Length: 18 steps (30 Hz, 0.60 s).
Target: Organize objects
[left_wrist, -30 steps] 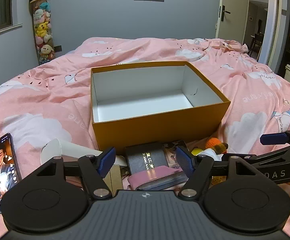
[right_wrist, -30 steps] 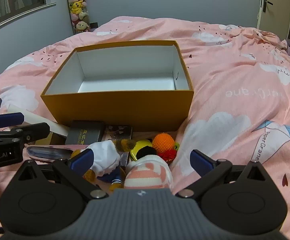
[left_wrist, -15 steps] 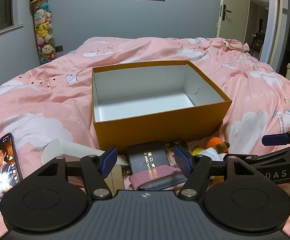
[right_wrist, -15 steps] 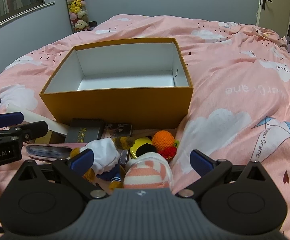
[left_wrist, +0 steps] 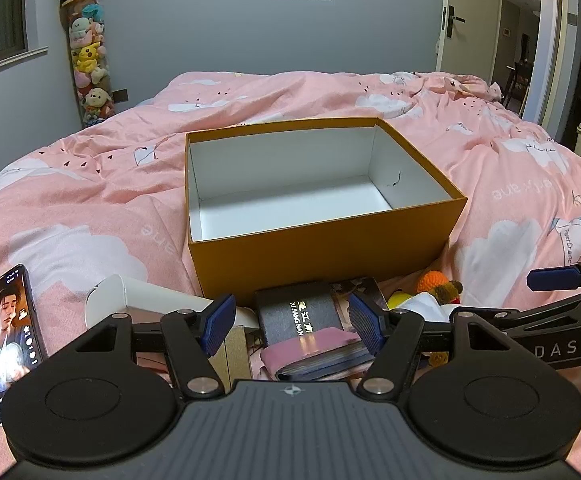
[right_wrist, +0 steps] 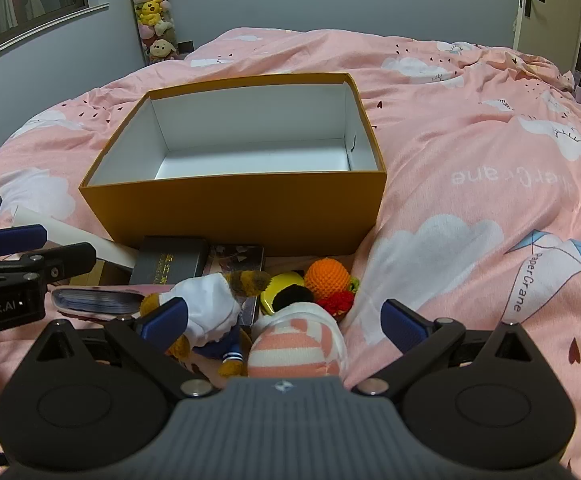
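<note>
Looking into the orange box (left_wrist: 322, 248) on the bed (right_wrist: 470, 152), I see nothing packed yet. My left claw (left_wrist: 292, 322) and right claw (right_wrist: 284, 320) are released, above the black book (left_wrist: 300, 312) and striped sock (right_wrist: 296, 350).

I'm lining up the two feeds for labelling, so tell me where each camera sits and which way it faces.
Left wrist view: on the left hand-held gripper, facing forward over a black book with gold lettering towards the open orange cardboard box; its open blue-padded fingers show, with the right hand-held gripper at the right edge.
Right wrist view: on the right hand-held gripper, facing forward over a pink-striped sock roll and orange crocheted ball; the left one shows at left.
Shared: box, book, pink cloud-print duvet.
</note>
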Motion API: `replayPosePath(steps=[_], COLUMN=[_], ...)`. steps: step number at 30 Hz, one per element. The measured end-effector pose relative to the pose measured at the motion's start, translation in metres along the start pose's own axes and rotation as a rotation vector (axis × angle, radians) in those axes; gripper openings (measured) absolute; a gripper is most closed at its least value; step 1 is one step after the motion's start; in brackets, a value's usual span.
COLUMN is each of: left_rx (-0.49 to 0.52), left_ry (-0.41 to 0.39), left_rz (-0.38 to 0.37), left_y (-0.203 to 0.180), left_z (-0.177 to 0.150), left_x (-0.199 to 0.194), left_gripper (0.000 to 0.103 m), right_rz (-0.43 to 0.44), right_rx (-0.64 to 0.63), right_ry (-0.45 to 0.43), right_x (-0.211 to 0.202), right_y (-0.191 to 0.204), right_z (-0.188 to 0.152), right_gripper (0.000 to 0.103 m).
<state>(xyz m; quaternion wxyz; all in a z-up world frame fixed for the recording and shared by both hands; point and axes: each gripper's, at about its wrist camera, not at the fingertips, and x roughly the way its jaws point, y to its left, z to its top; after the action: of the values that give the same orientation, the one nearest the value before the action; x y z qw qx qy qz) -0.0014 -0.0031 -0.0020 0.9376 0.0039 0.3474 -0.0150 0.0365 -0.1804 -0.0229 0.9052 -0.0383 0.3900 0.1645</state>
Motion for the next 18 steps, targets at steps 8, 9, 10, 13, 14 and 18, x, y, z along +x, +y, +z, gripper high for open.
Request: replayPosePath(steps=[8,9,10,13,14,18], left_rx=[0.006,0.006,0.006,0.010,0.011,0.013], left_ry=[0.008,0.009,0.009,0.011,0.012,0.019], left_rz=[0.002,0.002,0.003,0.002,0.003,0.001], left_y=[-0.0012,-0.0014,-0.0014,-0.0027,-0.0029,-0.0037], left_z=[-0.0008,-0.0009,-0.0009,-0.0009,-0.0010,-0.0008], left_x=[0.0005,0.0005,0.0005,0.0008,0.0009,0.0017], left_gripper=[0.076,0.076,0.076,0.076,0.076,0.076], right_rz=[-0.001,-0.001,-0.002,-0.003,-0.003,-0.004], right_rx=[-0.001,-0.001,-0.002,-0.004,-0.004,-0.005], right_ry=[0.003,0.003,0.005,0.008,0.009,0.011], right_x=[0.0001,0.0001,0.0003,0.0005,0.0005,0.0007], right_y=[-0.0005,-0.0005,-0.0004,0.0003,0.0006,0.0011], right_z=[-0.0008,-0.0009,-0.0010,-0.0007,-0.0006,-0.0002], right_gripper=[0.102,0.102,0.102,0.102,0.102,0.102])
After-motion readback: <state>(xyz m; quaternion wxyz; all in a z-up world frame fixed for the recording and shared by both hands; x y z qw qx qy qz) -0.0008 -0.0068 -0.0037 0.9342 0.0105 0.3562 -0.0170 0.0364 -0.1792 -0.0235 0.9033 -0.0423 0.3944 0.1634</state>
